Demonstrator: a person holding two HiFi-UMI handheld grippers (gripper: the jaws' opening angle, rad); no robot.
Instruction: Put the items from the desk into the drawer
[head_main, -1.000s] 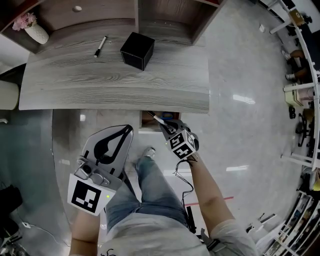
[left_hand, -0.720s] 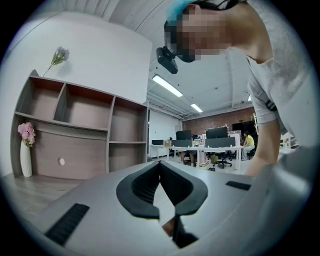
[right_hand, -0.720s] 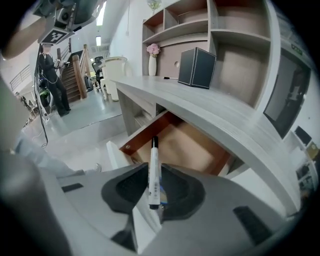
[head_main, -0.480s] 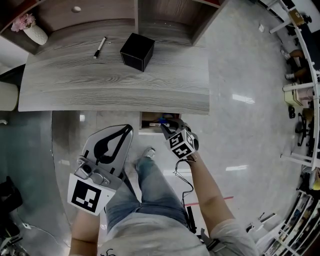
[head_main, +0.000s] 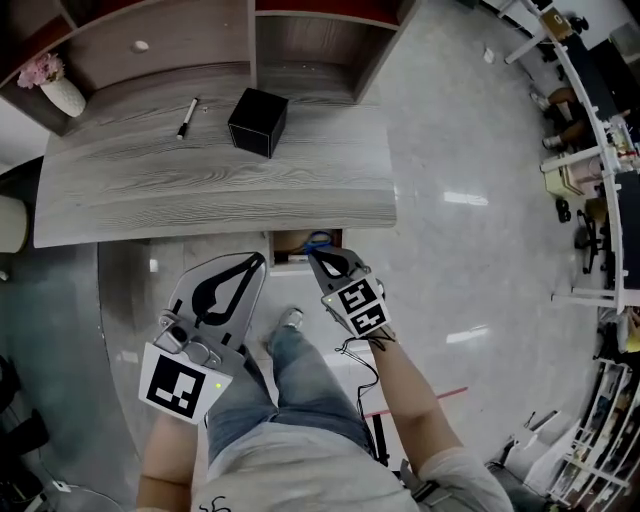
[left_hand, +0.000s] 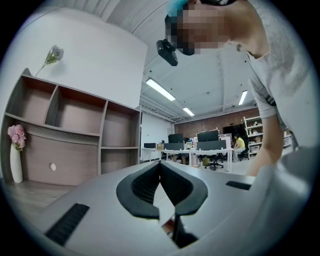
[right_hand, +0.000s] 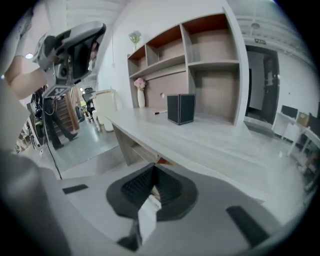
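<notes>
A white marker (head_main: 186, 117) and a black cube box (head_main: 257, 122) lie on the grey wooden desk (head_main: 220, 190). Under the desk's front edge a drawer (head_main: 290, 243) stands open, with something blue (head_main: 319, 240) inside. My right gripper (head_main: 313, 255) has its tip at the drawer's mouth. In the right gripper view it (right_hand: 153, 169) is shut on a white pen with a black end (right_hand: 145, 215). Lower left of the drawer, my left gripper (head_main: 257, 259) hangs above the floor. Its jaws (left_hand: 160, 164) are shut with nothing in them.
A white vase with pink flowers (head_main: 58, 88) stands at the desk's far left, below open shelf compartments (head_main: 160, 40). A small white object (head_main: 141, 45) lies in one compartment. My legs (head_main: 300, 370) are just under the grippers. Office furniture (head_main: 590, 150) lines the right side.
The white pen stuck out of the right gripper over the drawer a second ago; it no longer shows in the head view. The right gripper has shifted slightly left. The left gripper has barely moved.
</notes>
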